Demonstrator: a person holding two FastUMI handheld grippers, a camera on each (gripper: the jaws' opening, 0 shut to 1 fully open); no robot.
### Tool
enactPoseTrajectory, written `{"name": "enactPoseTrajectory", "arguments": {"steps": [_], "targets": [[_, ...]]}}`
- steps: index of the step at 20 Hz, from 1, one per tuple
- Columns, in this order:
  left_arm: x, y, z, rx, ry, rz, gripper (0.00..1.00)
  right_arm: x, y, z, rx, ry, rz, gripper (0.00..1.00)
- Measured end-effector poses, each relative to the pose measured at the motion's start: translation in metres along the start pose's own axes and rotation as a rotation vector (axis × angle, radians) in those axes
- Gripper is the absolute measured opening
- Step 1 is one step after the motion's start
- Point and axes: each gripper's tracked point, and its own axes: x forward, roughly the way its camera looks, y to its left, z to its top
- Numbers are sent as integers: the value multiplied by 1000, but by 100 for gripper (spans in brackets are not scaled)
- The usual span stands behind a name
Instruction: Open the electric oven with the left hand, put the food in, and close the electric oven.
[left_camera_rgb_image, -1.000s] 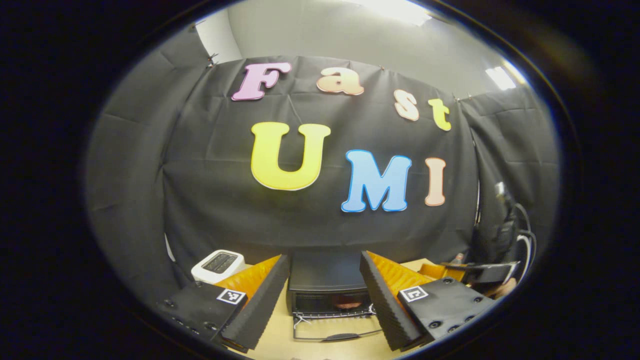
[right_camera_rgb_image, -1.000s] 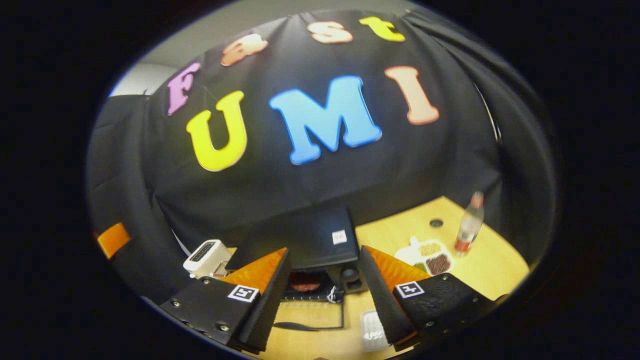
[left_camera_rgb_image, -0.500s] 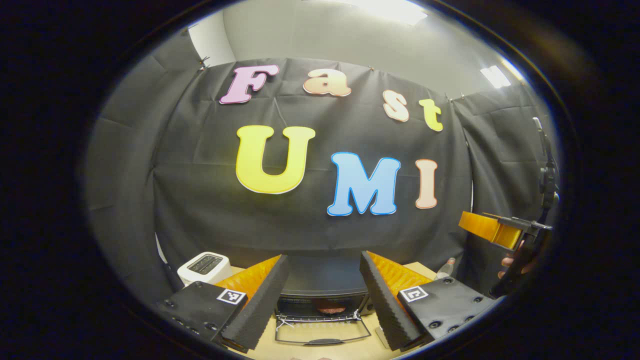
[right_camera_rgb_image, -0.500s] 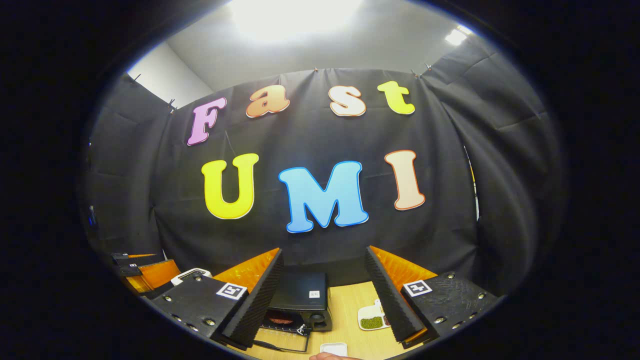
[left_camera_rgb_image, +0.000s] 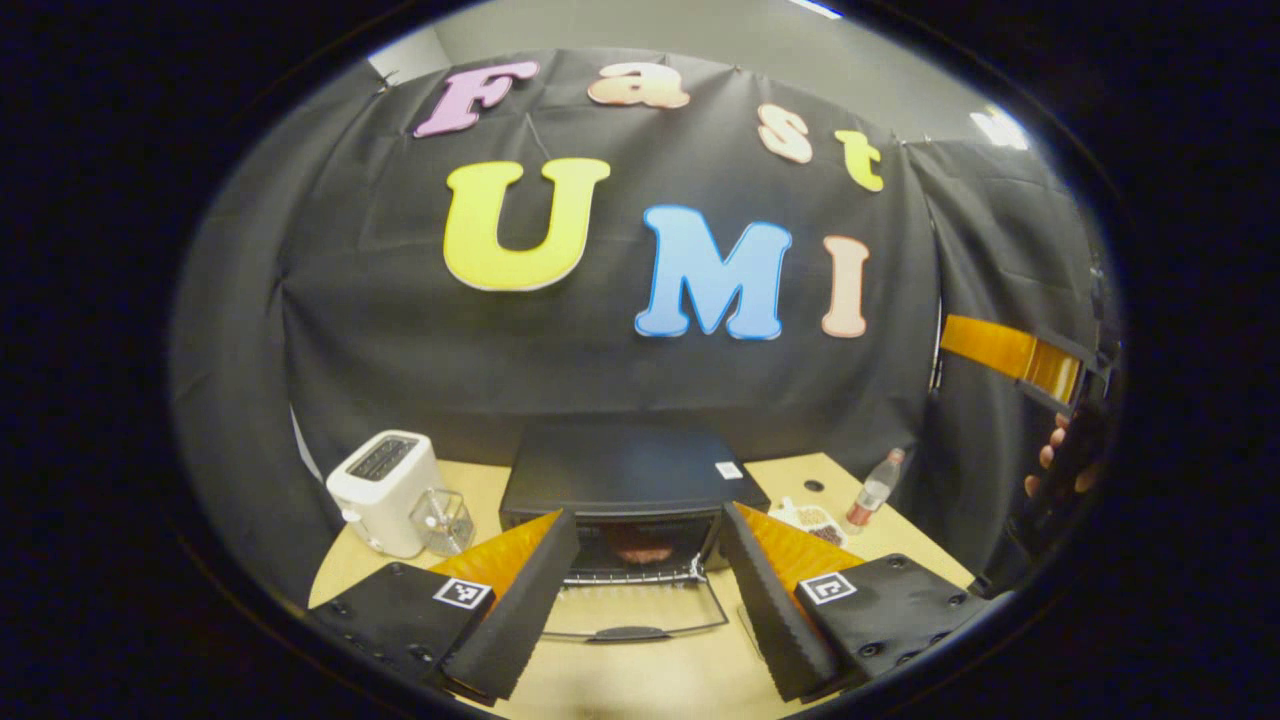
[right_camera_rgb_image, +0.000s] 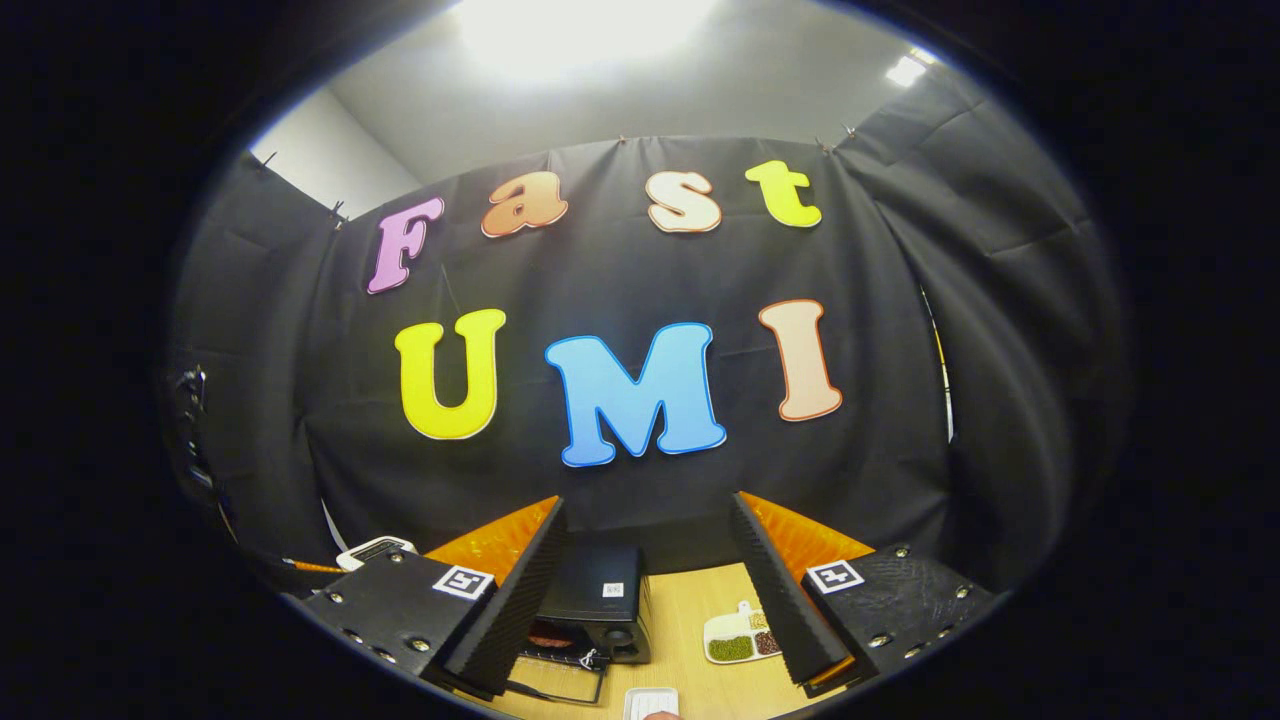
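- Electric oven (left_camera_rgb_image: 632, 470) sits on the wooden table (left_camera_rgb_image: 480, 485) against the booth wall; its glass door (left_camera_rgb_image: 640, 612) lies folded down flat toward me, and a reddish-brown piece of food (left_camera_rgb_image: 643, 548) rests on the rack inside.
- My left gripper (left_camera_rgb_image: 645, 600) is raised above the table in front of the oven, aimed at the open cavity; its fingers stand well apart with nothing between them.
- My right gripper (right_camera_rgb_image: 645, 610) is held high and level, farther back from the oven, which appears small and low in the right gripper view; its fingers are spread wide and grip nothing.
- In the left gripper view, the right gripper body shows at the far right edge, held up by my hand (left_camera_rgb_image: 1062, 468).
- Square black-and-white markers are fixed on each finger mount; a small white sticker (left_camera_rgb_image: 729, 470) sits on the oven top, and its print is too small to read.
- White toaster (left_camera_rgb_image: 383, 490) stands left of the oven, with a clear cup (left_camera_rgb_image: 443, 520) just beside it.
- Divided white plate (right_camera_rgb_image: 738, 640) and a bottle (left_camera_rgb_image: 873, 492) stand to the oven's right.
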Motion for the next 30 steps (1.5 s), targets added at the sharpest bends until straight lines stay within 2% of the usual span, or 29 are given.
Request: {"name": "enactPoseTrajectory", "arguments": {"steps": [1,3,4,7,9,10,11,13,15,17,18,21,23,24,25,28,30], "targets": [[4,2,-17,0,44,10,99,1,-1,-1,2,4,4,98],[11,5,-43,10,111,18,99,2,-4,-5,2,19,12,98],[13,4,-54,7,135,13,93,2,-6,-8,3,26,13,98],[22,-5,-95,-35,251,-15,100,4,-16,-20,6,58,0,98],[28,-9,-126,-62,335,-17,93,3,-23,-26,8,75,-7,98],[30,-7,-137,-63,366,-9,99,3,-27,-28,8,80,-11,98],[33,-5,-150,-64,395,-3,96,3,-32,-30,7,84,-16,98],[41,-3,-167,-76,449,-3,96,5,-43,-38,-3,95,-30,98],[48,4,-196,-61,508,19,99,3,-56,-51,-12,120,-47,98],[57,10,-221,-28,571,35,97,-1,-65,-61,-7,144,-59,98],[61,11,-231,-10,598,38,100,0,-71,-66,1,155,-68,98],[78,20,-256,45,671,60,99,-2,-86,-72,32,179,-94,98],[86,19,-269,46,723,66,94,-3,-94,-73,38,179,-110,98],[89,17,-275,36,745,66,97,-3,-100,-73,38,179,-119,98],[91,16,-280,30,763,69,94,-3,-104,-72,37,179,-126,98],[102,18,-292,48,807,80,100,-5,-112,-70,36,178,-138,98],[105,17,-297,43,828,81,97,-6,-116,-69,32,178,-144,98]]}}
